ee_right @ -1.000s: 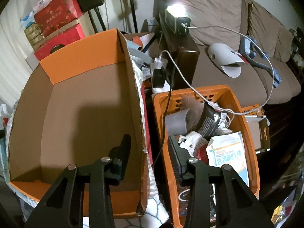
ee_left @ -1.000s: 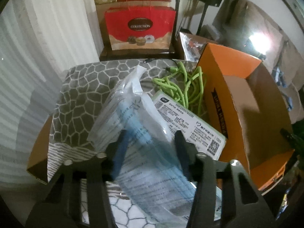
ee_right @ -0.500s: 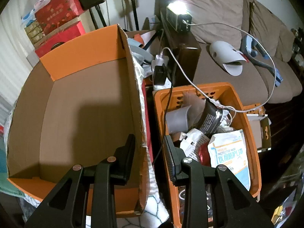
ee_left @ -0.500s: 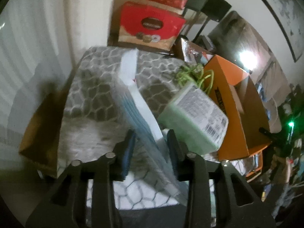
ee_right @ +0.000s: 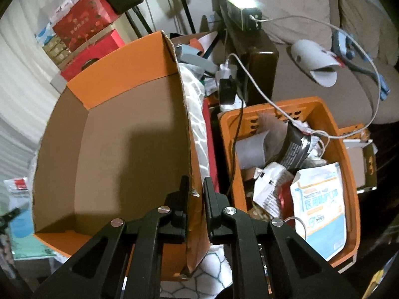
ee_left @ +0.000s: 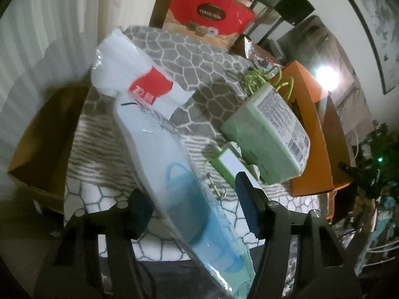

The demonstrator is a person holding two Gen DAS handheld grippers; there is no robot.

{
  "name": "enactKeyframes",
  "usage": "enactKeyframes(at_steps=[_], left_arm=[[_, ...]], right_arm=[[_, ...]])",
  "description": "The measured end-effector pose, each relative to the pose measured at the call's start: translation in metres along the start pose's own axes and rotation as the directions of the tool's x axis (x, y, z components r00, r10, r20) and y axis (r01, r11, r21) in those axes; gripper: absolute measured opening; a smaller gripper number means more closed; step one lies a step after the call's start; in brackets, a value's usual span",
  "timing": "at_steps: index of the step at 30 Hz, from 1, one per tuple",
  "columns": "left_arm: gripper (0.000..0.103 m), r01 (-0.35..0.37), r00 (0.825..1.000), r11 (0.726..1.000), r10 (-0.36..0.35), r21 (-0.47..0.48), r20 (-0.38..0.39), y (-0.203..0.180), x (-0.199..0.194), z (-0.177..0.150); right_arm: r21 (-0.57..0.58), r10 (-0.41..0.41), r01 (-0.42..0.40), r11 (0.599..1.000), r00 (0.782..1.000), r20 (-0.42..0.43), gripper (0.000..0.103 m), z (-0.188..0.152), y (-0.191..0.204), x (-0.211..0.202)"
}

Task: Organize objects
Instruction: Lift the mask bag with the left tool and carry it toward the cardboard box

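Now right hand-held gripper (ee_right: 195, 194) clamped on cardboard box (ee_right: 124, 134) wall.

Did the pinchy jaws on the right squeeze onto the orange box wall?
Yes. The right gripper jaws have just been closing and now pinch the near wall of the orange box; earlier they straddled it, spread wide.

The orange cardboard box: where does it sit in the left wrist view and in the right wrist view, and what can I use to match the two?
Left wrist view: the orange cardboard box stands at the right, behind the green packet.
Right wrist view: it fills the left and centre, open and empty, its near wall pinched by the right tool.
Shared landmark: the red gift box, top centre in the left wrist view, upper left in the right wrist view.
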State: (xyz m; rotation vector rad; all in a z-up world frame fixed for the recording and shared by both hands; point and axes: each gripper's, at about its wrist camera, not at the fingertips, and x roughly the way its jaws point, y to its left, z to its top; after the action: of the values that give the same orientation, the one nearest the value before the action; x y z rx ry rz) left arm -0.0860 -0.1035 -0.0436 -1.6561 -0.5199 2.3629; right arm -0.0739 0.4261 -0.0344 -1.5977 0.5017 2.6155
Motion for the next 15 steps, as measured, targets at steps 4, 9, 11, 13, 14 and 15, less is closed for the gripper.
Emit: enactKeyframes(at_steps=[4, 9, 11, 13, 14, 15], left_arm=[[0.050, 0.028, 0.999, 0.999, -0.029, -0.021, -0.018, 0.006, 0.003, -0.001], [0.045, 0.037, 0.999, 0.998, -0.039, -0.052, -0.035, 0.013, 0.005, -0.002], [0.045, 0.041, 0.998, 0.997, -0.043, -0.060, -0.035, 0.015, 0.005, -0.003], [0.047, 0.038, 0.999, 0.997, -0.041, -0.061, -0.036, 0.015, 0.006, -0.003], [0.048, 0.038, 0.999, 0.997, -0.040, -0.060, -0.036, 0.015, 0.006, -0.003], [0.048, 0.037, 0.999, 0.998, -0.039, -0.058, -0.036, 0.015, 0.007, -0.004]], right_arm=[[-0.002, 0.034, -0.035, 0.999, 0.999, -0.026, 0.012, 0.002, -0.003, 0.001], [-0.007, 0.052, -0.053, 0.999, 0.996, -0.071, 0.022, 0.008, -0.007, -0.001], [-0.021, 0.024, -0.026, 0.999, 0.996, -0.080, 0.026, 0.011, -0.006, -0.005], [-0.038, 0.008, -0.011, 0.999, 0.996, -0.084, 0.026, 0.014, -0.005, -0.008], [-0.051, -0.003, -0.001, 0.999, 0.996, -0.087, 0.027, 0.015, -0.003, -0.011], [-0.060, -0.011, 0.005, 0.998, 0.996, -0.090, 0.027, 0.016, -0.003, -0.012]])
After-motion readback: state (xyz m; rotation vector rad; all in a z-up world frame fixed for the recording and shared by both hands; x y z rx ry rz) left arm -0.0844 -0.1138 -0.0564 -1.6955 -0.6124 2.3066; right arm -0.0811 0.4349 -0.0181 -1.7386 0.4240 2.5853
